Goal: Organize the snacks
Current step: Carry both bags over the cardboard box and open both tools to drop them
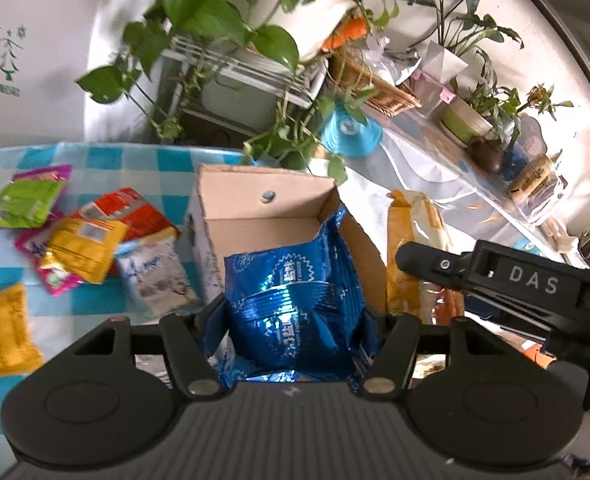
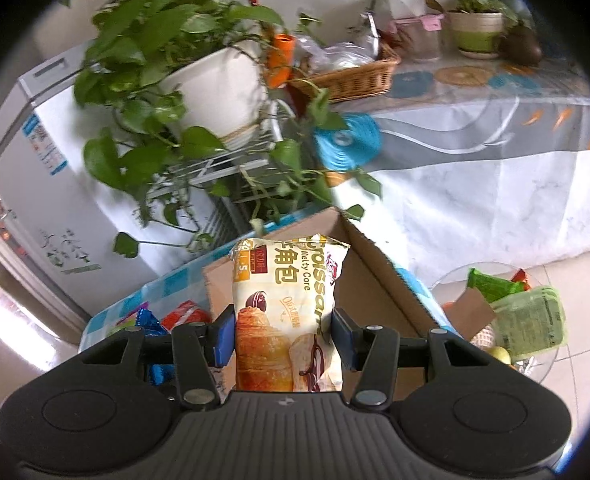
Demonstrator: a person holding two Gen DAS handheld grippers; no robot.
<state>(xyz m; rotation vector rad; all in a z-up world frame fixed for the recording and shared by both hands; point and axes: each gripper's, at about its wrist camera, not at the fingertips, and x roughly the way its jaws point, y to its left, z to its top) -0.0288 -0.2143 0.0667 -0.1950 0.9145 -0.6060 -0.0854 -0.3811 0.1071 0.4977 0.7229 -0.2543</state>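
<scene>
The left gripper has its fingers closed on a crinkled blue foil snack bag, held just in front of the open brown cardboard box on the blue-checked counter. The right gripper pinches a cream croissant packet upright, also at the box. Both look mid-carry; next, each bag likely needs lowering into the box before the fingers let go, while small sachets wait beside it.
</scene>
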